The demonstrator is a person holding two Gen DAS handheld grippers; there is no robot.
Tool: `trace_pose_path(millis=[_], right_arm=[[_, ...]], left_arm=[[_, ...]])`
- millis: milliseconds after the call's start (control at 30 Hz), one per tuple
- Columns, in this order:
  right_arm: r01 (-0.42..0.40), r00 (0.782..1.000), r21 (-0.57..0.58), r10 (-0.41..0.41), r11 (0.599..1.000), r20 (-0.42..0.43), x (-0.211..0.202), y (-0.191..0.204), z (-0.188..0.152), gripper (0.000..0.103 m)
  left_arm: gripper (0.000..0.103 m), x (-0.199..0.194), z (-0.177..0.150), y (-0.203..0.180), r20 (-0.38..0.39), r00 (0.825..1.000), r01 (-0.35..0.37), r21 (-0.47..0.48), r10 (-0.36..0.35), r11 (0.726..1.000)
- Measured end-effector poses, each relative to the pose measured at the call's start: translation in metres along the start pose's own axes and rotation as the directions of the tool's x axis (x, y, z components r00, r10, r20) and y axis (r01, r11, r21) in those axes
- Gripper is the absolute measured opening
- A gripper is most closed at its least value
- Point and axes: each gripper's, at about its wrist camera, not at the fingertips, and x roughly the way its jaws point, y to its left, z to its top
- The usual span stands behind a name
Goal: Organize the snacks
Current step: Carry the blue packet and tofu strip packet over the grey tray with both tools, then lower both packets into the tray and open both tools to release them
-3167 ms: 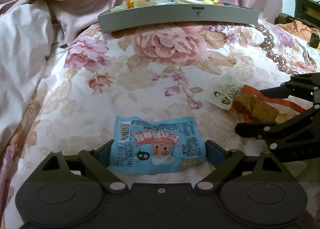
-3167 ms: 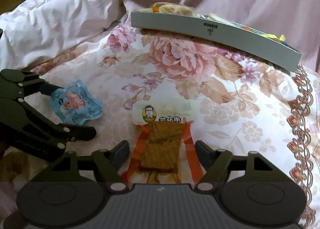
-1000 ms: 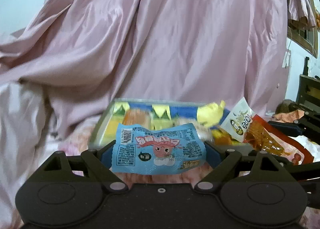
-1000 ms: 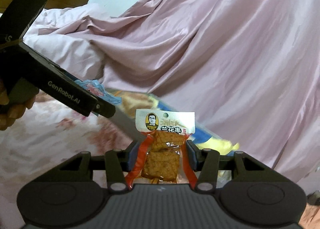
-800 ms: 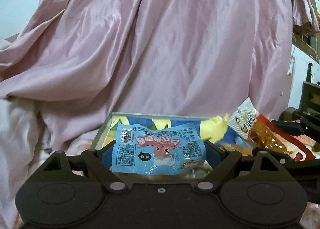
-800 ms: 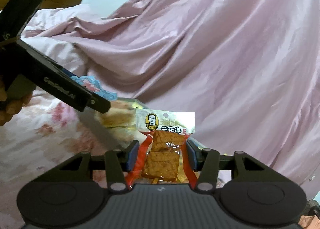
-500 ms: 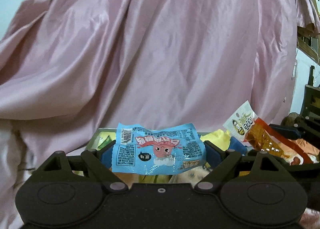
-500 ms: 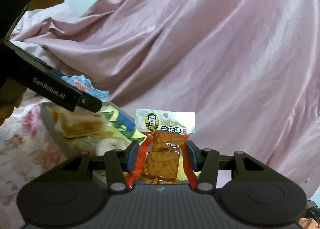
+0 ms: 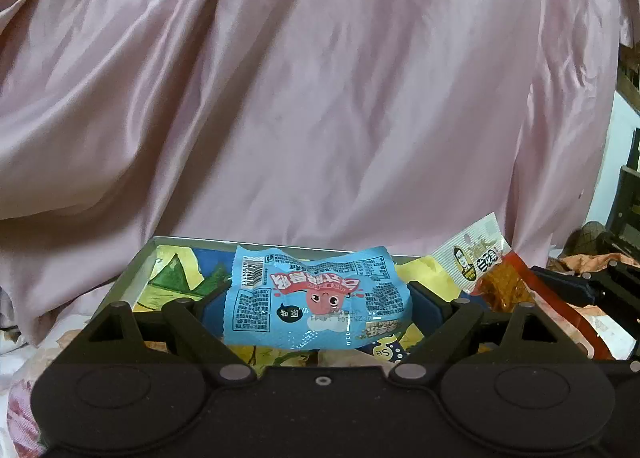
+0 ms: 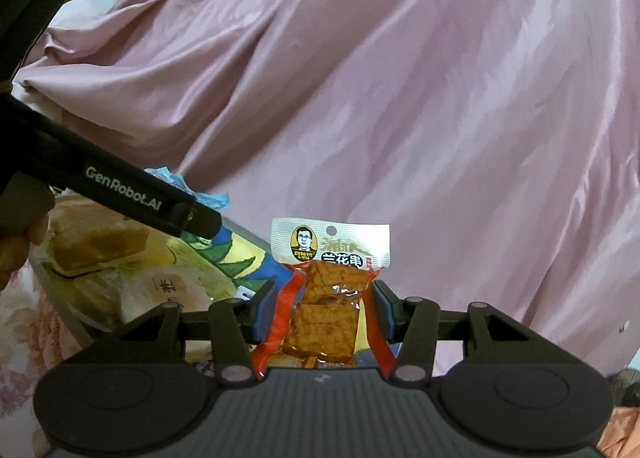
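Both grippers are loaded right now. The left gripper (image 9: 316,308) is clamped on a crinkly blue packet (image 9: 316,294) by its short ends, long axis running straight across between the pads. The right gripper (image 10: 318,312) pinches a clear, red-edged pouch of brown tofu chunks (image 10: 326,298), standing upright with its white header on top. The grey metal tray (image 9: 132,274) sits directly below and just ahead of both, already stuffed with glossy yellow and blue wrappers. I'd guess the left one is a touch nearer to dropping in. Behind everything hangs wrinkled, shiny pink fabric (image 9: 320,98).
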Motion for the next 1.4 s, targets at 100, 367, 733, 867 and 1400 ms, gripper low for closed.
trace_pose_path(millis=[100, 367, 733, 867, 1400], right_arm=[[0.0, 1.0, 0.017, 0.0, 1.0, -0.015, 0.007, 0.0, -0.002, 0.055], [-0.001, 0.999, 0.021, 0.002, 1.0, -0.039, 0.012, 0.002, -0.007, 0.055], [-0.011, 0.998, 0.024, 0.012, 1.0, -0.055, 0.013, 0.002, -0.009, 0.056], [-0.016, 0.998, 0.024, 0.018, 1.0, -0.063, 0.013, 0.002, -0.01, 0.056], [-0.032, 0.995, 0.003, 0.032, 0.999, -0.097, 0.022, 0.005, -0.013, 0.061]], left_arm=[[0.089, 0.005, 0.0, -0.002, -0.016, 1.0, -0.001, 0.0, 0.001, 1.0], [0.089, 0.013, -0.003, -0.001, -0.055, 0.998, -0.014, -0.018, 0.013, 1.0], [0.089, 0.019, -0.004, 0.0, -0.091, 0.996, -0.023, -0.033, 0.02, 0.999], [0.089, 0.022, -0.005, -0.001, -0.1, 0.995, -0.022, -0.028, 0.019, 0.999], [0.095, 0.028, -0.01, -0.003, -0.131, 0.991, -0.017, -0.038, 0.012, 0.999]])
